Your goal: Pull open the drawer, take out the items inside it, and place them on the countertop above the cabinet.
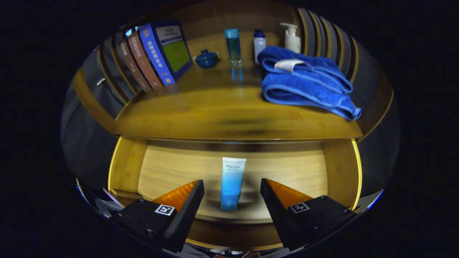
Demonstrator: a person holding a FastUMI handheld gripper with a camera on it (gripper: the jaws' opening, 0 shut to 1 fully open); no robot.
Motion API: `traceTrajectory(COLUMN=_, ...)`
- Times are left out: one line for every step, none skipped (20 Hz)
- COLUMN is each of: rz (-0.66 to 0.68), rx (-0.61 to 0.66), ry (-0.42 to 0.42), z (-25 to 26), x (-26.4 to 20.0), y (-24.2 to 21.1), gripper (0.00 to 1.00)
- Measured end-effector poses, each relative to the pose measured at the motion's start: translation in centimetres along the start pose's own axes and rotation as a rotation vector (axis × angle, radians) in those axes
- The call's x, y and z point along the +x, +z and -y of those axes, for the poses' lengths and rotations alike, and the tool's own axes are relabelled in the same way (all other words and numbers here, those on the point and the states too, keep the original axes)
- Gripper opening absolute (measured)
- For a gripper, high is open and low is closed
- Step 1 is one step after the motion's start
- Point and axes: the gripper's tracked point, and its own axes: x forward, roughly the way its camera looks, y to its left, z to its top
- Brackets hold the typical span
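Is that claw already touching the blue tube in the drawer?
Apart. The gripper view shows the open claw straddling the tube, with drawer floor visible on both sides.

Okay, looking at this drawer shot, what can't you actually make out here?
- Gripper view: the back of the open drawer, hidden under the countertop edge.
- The blue tube lies between the open gripper fingers; contact cannot be judged.
- Book spines: print too small.
- Towel tag: blurred.

Books, lidded pot, bottles — folded towel.
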Motion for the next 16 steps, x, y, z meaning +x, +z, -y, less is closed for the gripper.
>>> traceTrajectory(rz=-0.032, rx=-0.005, ry=-0.007, z=0.2, x=0.8, y=-0.4, gripper=1.00)
traceTrajectory(rz=-0.058, rx=-0.009, ry=-0.009, z=0.3, x=1.7, y=-0.9, gripper=1.00)
traceTrajectory(rz=-0.083, rx=-0.005, ry=-0.010, z=0.4, x=2.5, y=-1.1, gripper=1.00)
traceTrajectory(rz=-0.102, rx=0.005, ry=-0.008, z=0.4, x=3.2, y=-1.3, gripper=1.00)
traceTrajectory(rz=-0.130, rx=0.014, ry=-0.007, z=0.3, x=4.0, y=-1.6, gripper=1.00)
traceTrajectory(rz=-0.161, rx=0.017, ry=-0.005, z=0.2, x=4.5, y=-2.0, gripper=0.99)
traceTrajectory(rz=-0.196, rx=0.024, ry=-0.003, z=0.0, x=5.1, y=-2.7, gripper=0.99)
traceTrajectory(rz=-0.223, rx=0.028, ry=0.001, z=-0.4, x=5.2, y=-3.0, gripper=0.99)
traceTrajectory(rz=-0.247, rx=0.023, ry=-0.017, z=-0.3, x=5.7, y=-3.4, gripper=0.91)
traceTrajectory(rz=-0.251, rx=0.006, ry=-0.030, z=-0.1, x=5.5, y=-3.1, gripper=0.88)
traceTrajectory(rz=-0.254, rx=-0.014, ry=-0.044, z=0.1, x=5.9, y=-3.3, gripper=0.79)
traceTrajectory(rz=-0.285, rx=-0.027, ry=-0.059, z=0.3, x=5.5, y=-3.2, gripper=0.70)
traceTrajectory(rz=-0.282, rx=-0.045, ry=-0.074, z=0.8, x=5.8, y=-3.1, gripper=0.61)
traceTrajectory(rz=-0.275, rx=-0.066, ry=-0.078, z=1.0, x=5.5, y=-3.1, gripper=0.52)
traceTrajectory(rz=-0.271, rx=-0.076, ry=-0.081, z=1.2, x=5.6, y=-3.1, gripper=0.42)
traceTrajectory(rz=-0.259, rx=-0.075, ry=-0.075, z=1.0, x=5.4, y=-3.6, gripper=0.34)
